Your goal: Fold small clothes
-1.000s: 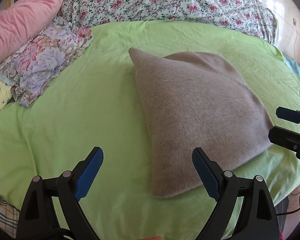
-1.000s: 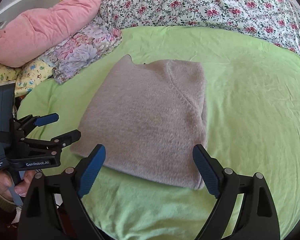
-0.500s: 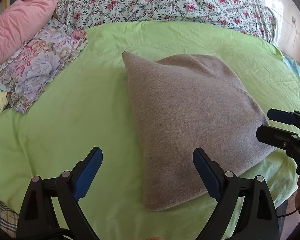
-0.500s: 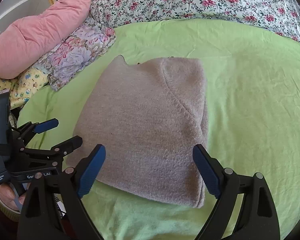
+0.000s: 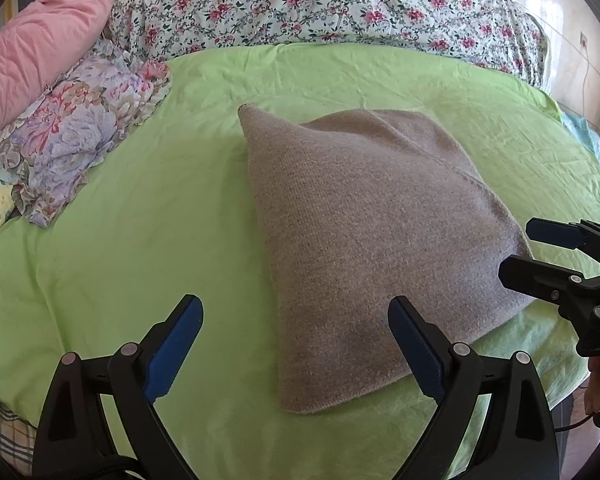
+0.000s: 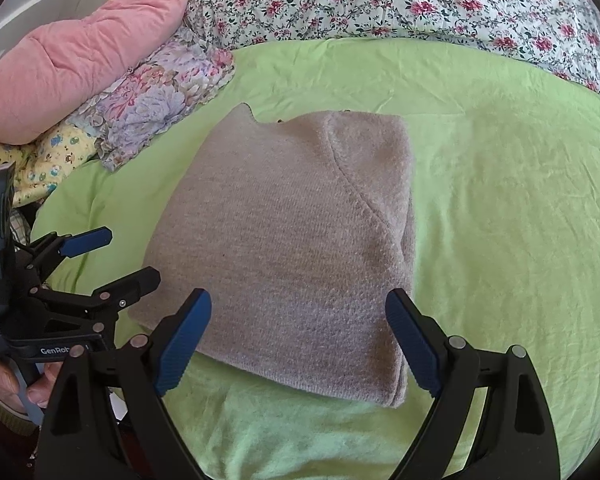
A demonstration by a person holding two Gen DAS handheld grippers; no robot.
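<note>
A grey-brown knitted garment (image 5: 364,240) lies folded into a compact rectangle on the green sheet (image 5: 140,232); it also shows in the right wrist view (image 6: 292,248). My left gripper (image 5: 296,344) is open and empty, hovering over the garment's near left corner. My right gripper (image 6: 298,340) is open and empty above the garment's near edge. The right gripper shows at the right edge of the left wrist view (image 5: 528,248), and the left gripper at the left of the right wrist view (image 6: 124,256), both open beside the garment.
A floral folded cloth (image 5: 80,144) and a pink quilt (image 5: 40,52) lie at the far left. A rose-patterned duvet (image 5: 320,4) runs along the back. A yellow printed cloth (image 6: 48,160) lies at the left. The bed's front edge is close below the grippers.
Both grippers have moved slightly closer over the garment's near edge. The garment has not moved, and both grippers stay open.
</note>
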